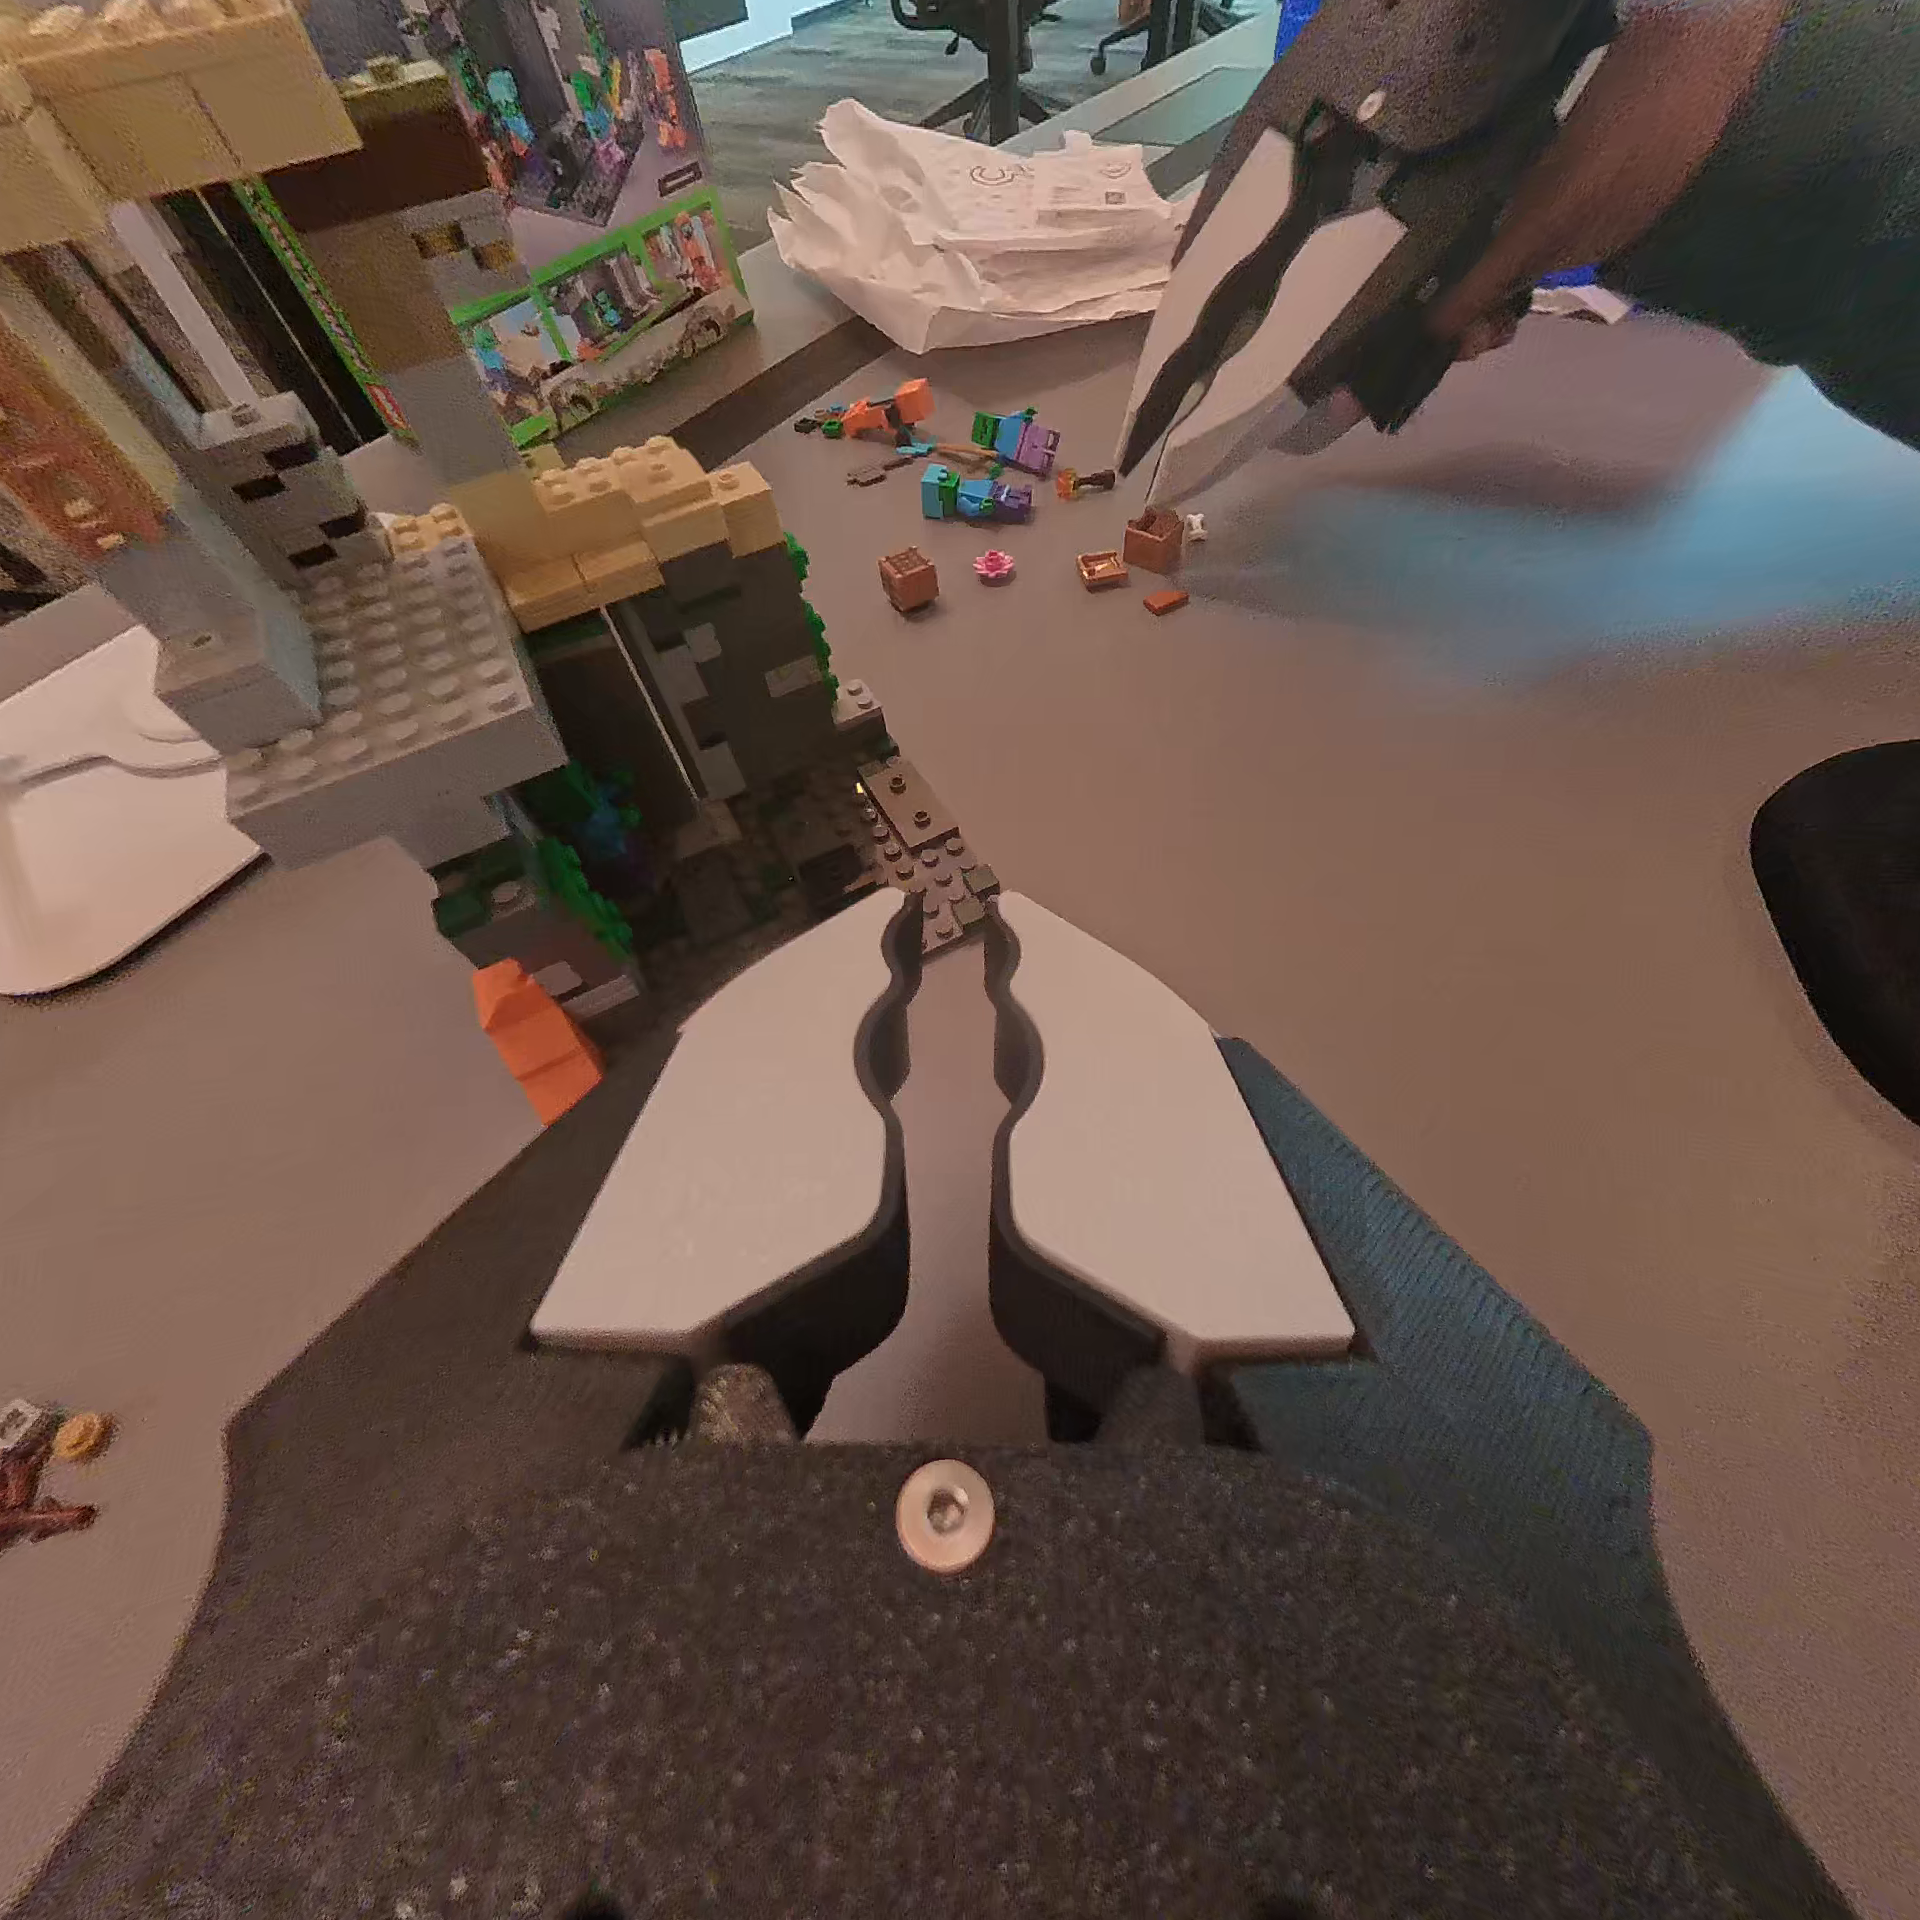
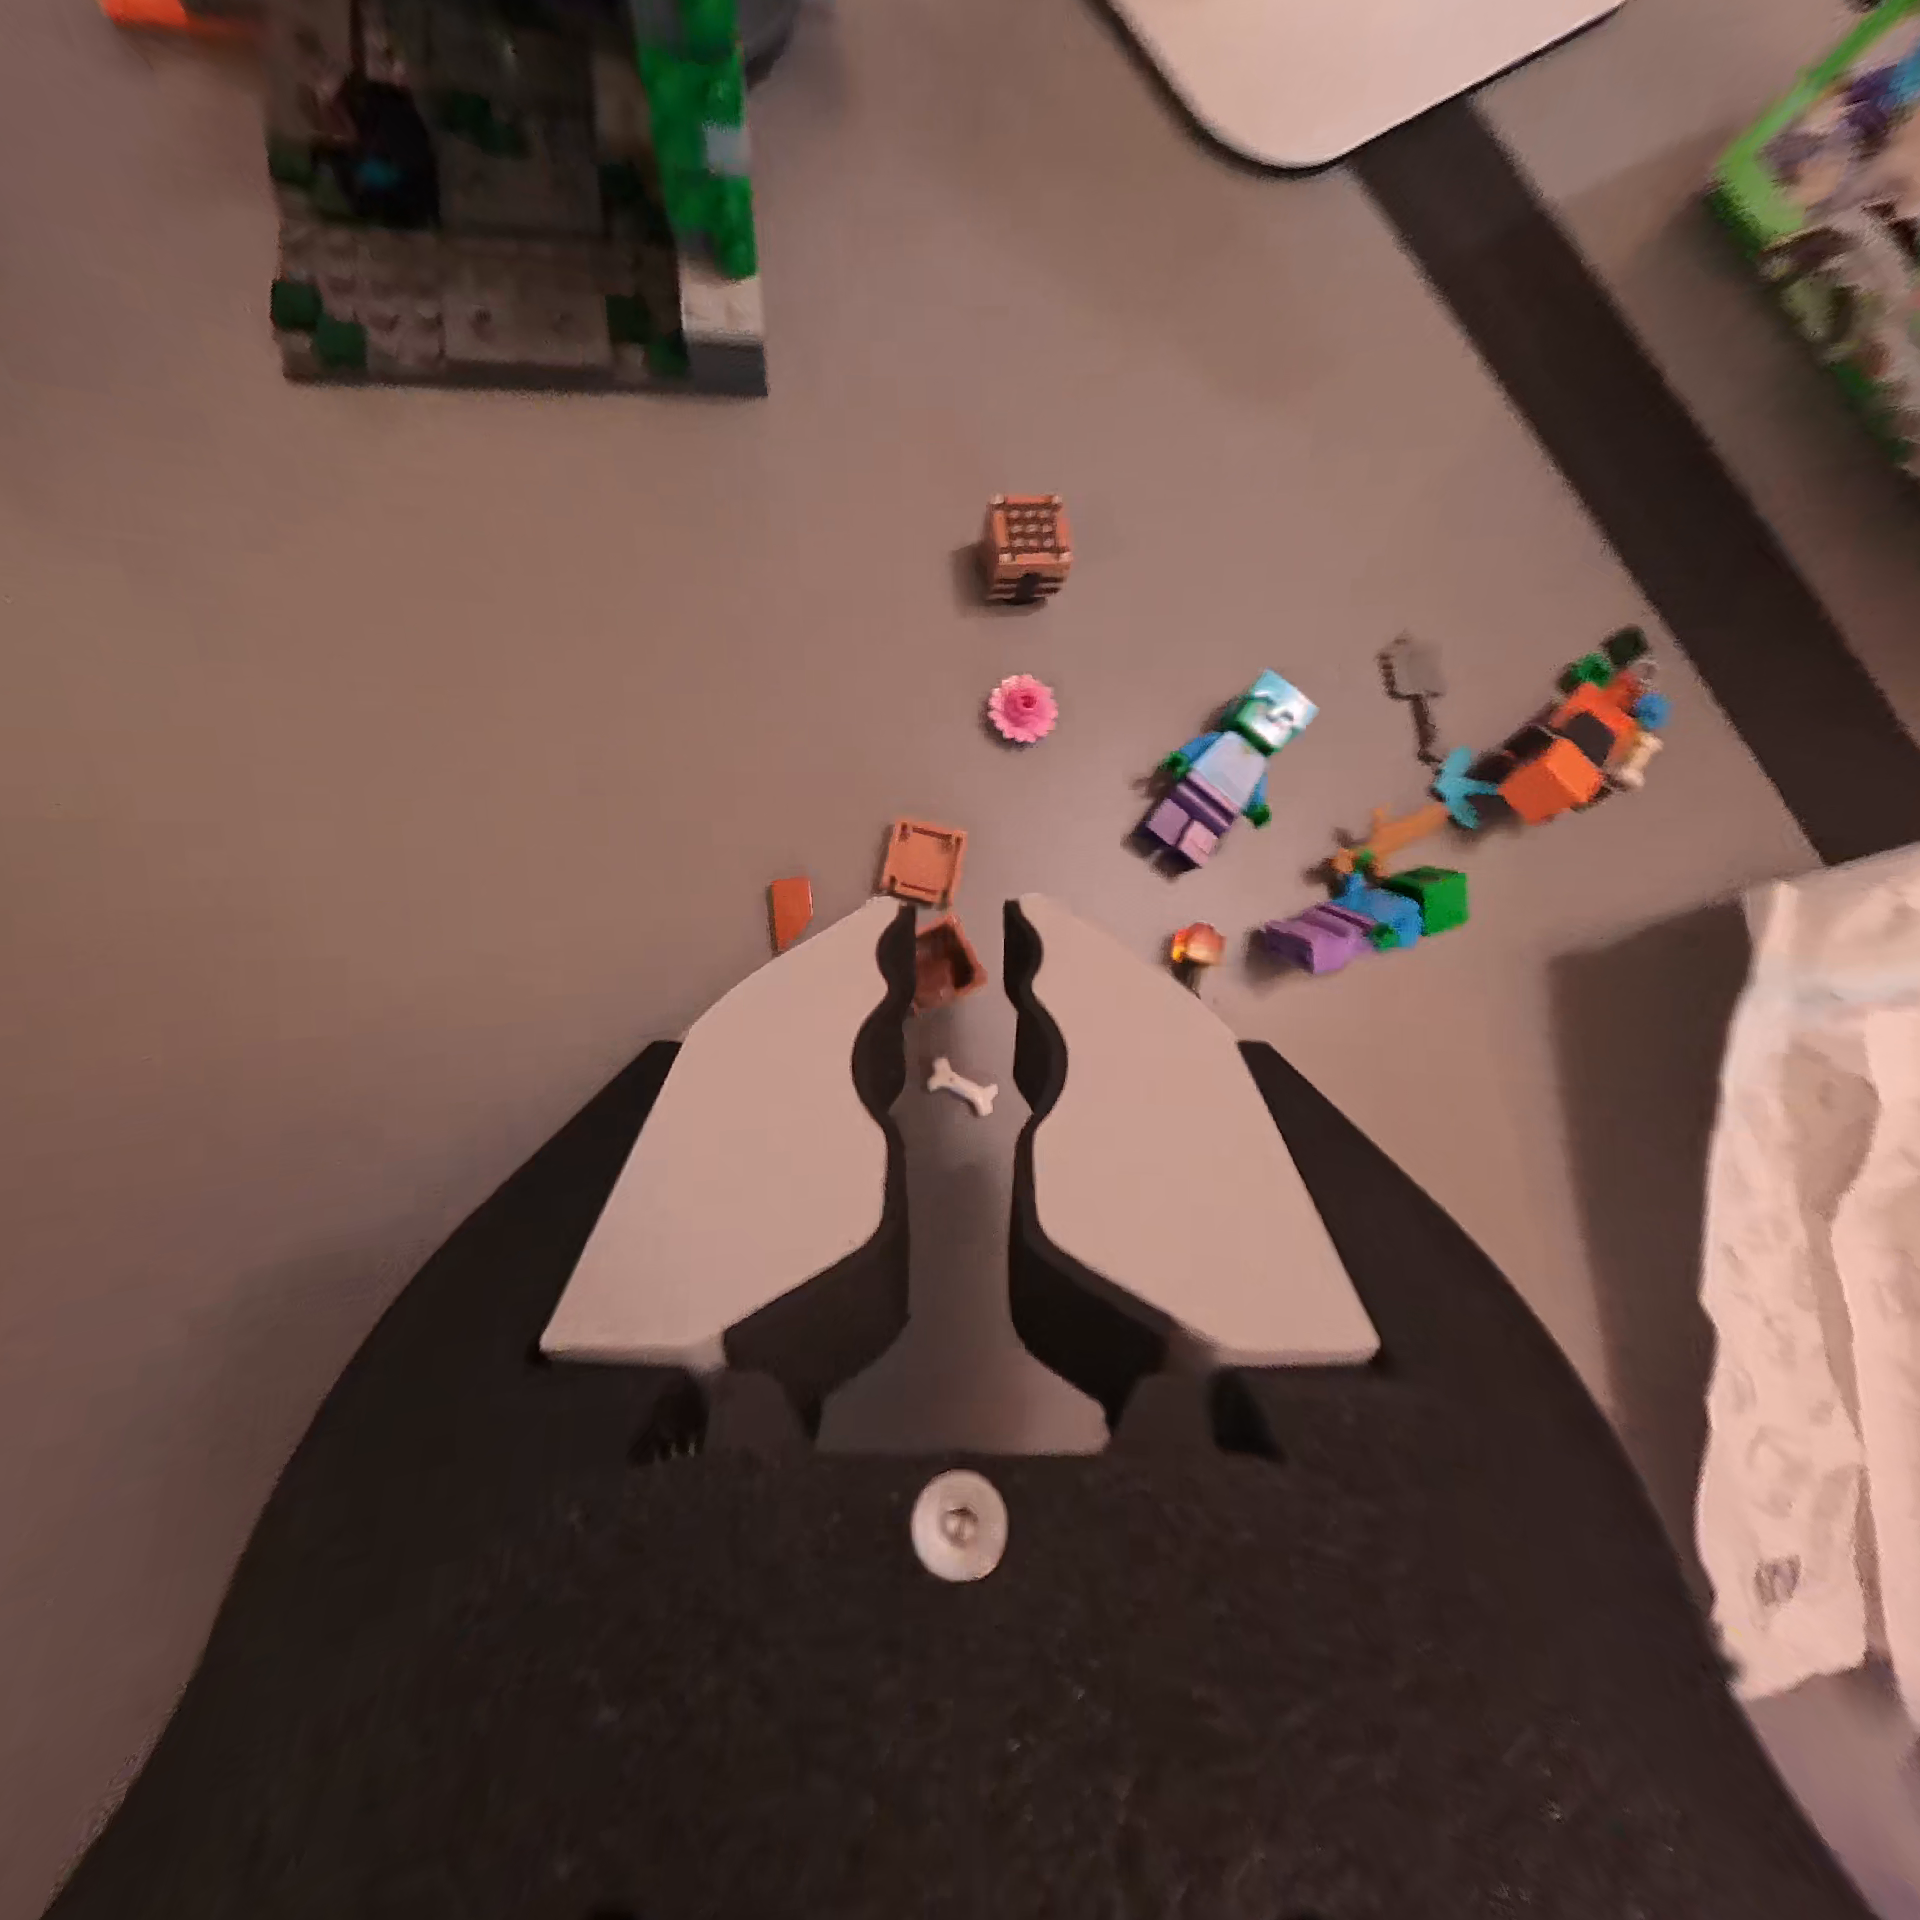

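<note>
**Desk:** Where is the brown box piece (image 2: 948,966)?

**Photographer:** On the counter (image 2: 416,727), between the spread fingers of the right claw (image 2: 956,909), a white bone (image 2: 963,1086) just behind it. Neither is pinched.

**Desk:** The left claw (image 1: 953,904)?

**Photographer:** Parted, empty, tips at the brick building's (image 1: 623,644) baseplate corner.

**Desk:** Room?

**Photographer:** Bare counter at nine o'clock; toy figures (image 2: 1216,769) at two, crumpled paper (image 2: 1818,1247) at four.

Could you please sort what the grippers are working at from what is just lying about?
At the grippers:
right gripper, open over the brown box piece
white bone beneath it
left gripper, open at the brick building

Lying about:
pink flower
toy figure
crumpled paper
set box
</note>
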Demonstrator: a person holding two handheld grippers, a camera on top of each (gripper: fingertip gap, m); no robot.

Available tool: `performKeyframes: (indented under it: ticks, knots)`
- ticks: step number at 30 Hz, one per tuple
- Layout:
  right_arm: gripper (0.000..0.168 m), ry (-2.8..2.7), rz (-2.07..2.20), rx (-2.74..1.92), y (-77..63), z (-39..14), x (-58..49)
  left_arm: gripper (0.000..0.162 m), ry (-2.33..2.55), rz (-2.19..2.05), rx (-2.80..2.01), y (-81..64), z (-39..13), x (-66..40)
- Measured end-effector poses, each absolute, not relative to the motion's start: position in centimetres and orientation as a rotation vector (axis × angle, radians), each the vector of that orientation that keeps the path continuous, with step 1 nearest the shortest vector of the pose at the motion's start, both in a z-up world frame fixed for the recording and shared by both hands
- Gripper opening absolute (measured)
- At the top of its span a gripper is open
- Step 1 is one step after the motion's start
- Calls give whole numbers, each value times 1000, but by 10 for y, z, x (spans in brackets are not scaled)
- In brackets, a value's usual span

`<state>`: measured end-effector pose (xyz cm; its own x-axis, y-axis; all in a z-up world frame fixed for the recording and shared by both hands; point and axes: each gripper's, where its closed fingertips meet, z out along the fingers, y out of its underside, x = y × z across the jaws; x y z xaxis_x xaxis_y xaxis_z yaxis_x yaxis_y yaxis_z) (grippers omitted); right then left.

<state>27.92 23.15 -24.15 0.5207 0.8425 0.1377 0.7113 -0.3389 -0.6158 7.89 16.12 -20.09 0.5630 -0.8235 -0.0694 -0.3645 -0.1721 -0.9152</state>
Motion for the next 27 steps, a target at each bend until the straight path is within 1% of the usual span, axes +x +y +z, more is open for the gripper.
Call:
performKeyframes:
  ticks: [5,9,12,14,15,16,19,24,27]
  knots:
    - [28,-1373,298,-2303,238,-253,269,10,978,-564,-1771,162,-203,77]
    - [30,-1414,268,-2397,238,-259,266,10,986,-566,-1776,162,-206,77]
    - [28,-1432,229,-2434,238,-266,265,10,985,-577,-1782,162,-207,77]
    - [24,-1435,240,-2439,237,-267,263,10,986,-578,-1783,162,-208,77]
    - [18,-1435,239,-2447,237,-267,263,10,986,-578,-1783,162,-207,77]
    - [17,-1434,237,-2454,237,-267,263,10,987,-578,-1783,161,-207,77]
    - [17,-1443,231,-2451,237,-266,265,10,990,-578,-1783,161,-207,77]
    - [16,-1384,301,-2390,237,-241,269,10,994,-579,-1782,160,-208,78]
    - [17,-1395,291,-2393,232,-240,276,11,1001,-580,-1783,159,-209,79]
